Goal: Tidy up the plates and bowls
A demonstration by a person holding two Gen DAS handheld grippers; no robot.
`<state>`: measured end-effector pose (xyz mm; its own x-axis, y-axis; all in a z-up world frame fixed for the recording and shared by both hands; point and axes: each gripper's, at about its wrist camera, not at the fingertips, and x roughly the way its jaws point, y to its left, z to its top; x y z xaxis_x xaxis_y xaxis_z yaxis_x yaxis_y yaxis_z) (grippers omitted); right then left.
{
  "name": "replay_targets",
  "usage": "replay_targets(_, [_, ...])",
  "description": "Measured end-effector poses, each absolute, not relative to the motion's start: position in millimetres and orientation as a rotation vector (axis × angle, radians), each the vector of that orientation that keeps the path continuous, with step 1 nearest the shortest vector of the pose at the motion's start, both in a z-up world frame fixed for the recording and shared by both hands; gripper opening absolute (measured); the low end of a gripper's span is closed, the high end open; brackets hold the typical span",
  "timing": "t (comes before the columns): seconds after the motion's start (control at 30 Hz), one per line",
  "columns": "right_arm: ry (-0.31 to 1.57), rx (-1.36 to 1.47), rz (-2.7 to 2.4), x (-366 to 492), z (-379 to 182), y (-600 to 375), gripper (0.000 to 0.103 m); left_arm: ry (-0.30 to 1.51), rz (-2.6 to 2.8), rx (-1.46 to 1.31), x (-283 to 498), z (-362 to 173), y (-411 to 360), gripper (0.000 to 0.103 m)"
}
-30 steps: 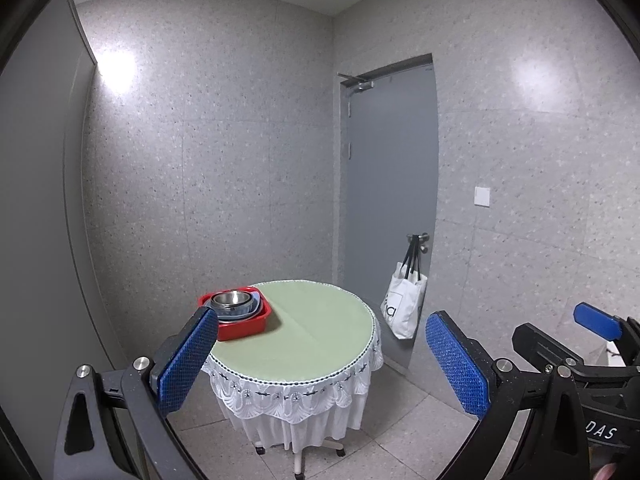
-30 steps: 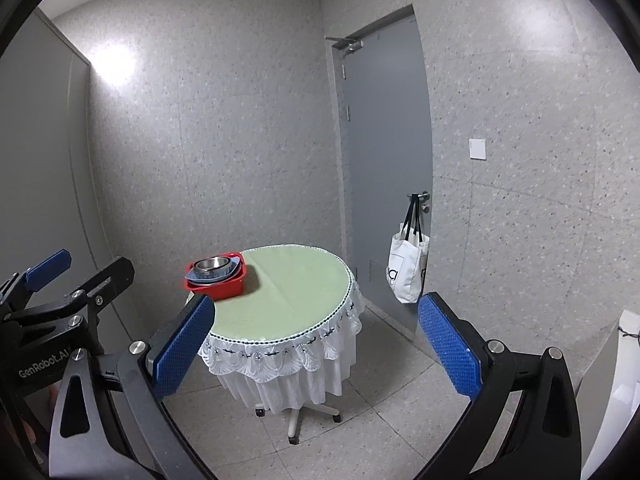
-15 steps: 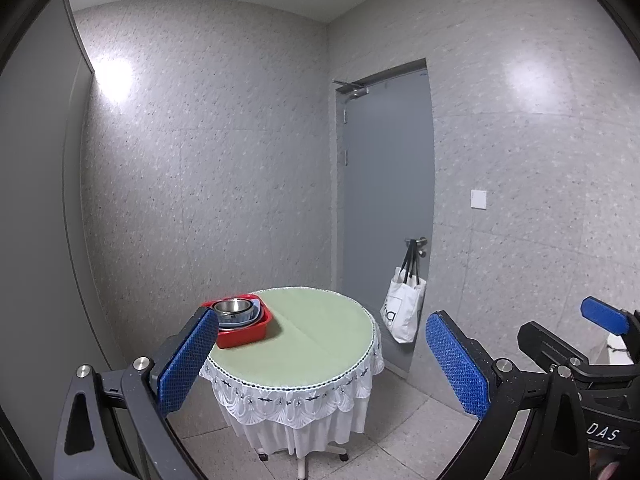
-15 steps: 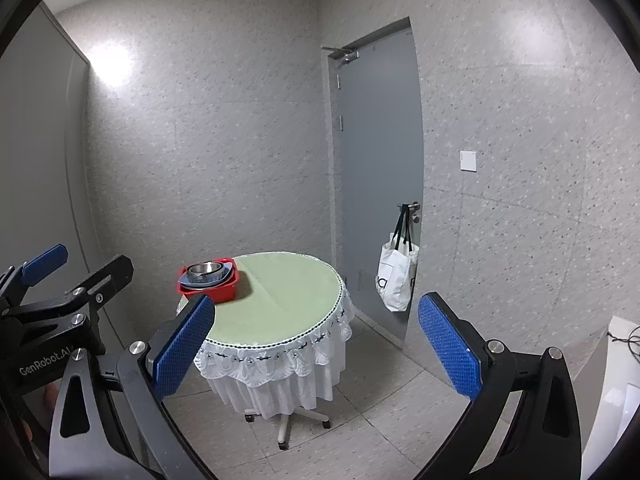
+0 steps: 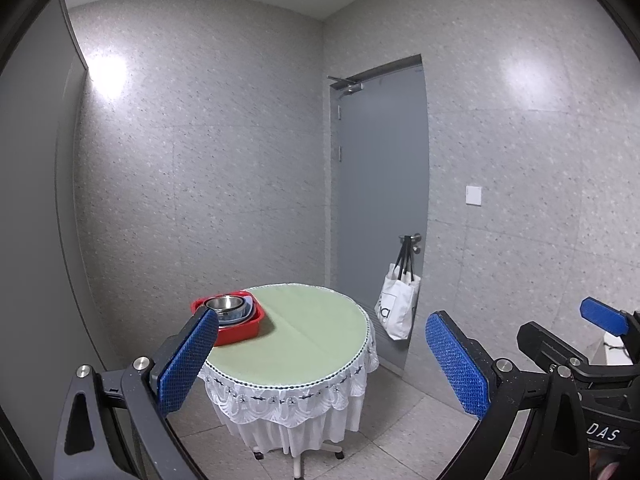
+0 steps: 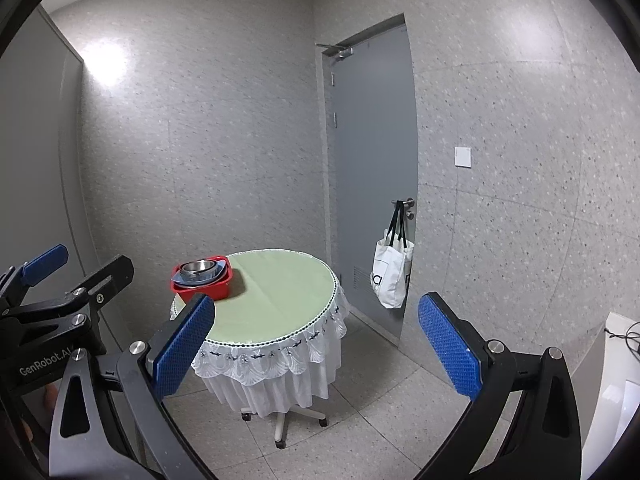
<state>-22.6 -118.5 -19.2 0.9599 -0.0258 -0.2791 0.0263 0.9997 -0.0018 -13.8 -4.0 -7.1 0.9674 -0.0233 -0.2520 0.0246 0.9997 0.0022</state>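
Note:
A red tub (image 5: 240, 326) (image 6: 204, 286) stands on the left rim of a round table (image 5: 304, 340) (image 6: 280, 296) covered in green cloth with a white lace skirt. Inside the tub a steel bowl (image 5: 224, 303) (image 6: 197, 266) sits on stacked blue dishes (image 5: 242, 314) (image 6: 196, 276). My left gripper (image 5: 320, 354) is open and empty, well back from the table. My right gripper (image 6: 316, 340) is likewise open and empty, farther back. Each gripper shows at the edge of the other's view.
A grey door (image 5: 380, 216) (image 6: 372, 184) is behind the table on the right, with a white tote bag (image 5: 396, 304) (image 6: 390, 274) hanging from its handle. Speckled grey walls close the corner. Tiled floor (image 6: 380, 420) lies between me and the table. A white object (image 6: 616, 392) sits at far right.
Both views have drawn back from the table, which now appears smaller and lower. The tub and dishes have not moved. Both grippers stay open.

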Motion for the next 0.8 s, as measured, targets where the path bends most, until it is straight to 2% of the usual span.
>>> replay_targets(0.8, [0.291,0.015,-0.021,-20,-20,-124,0.103,0.256,-0.030,0.015,-4,-15,-2,0.102])
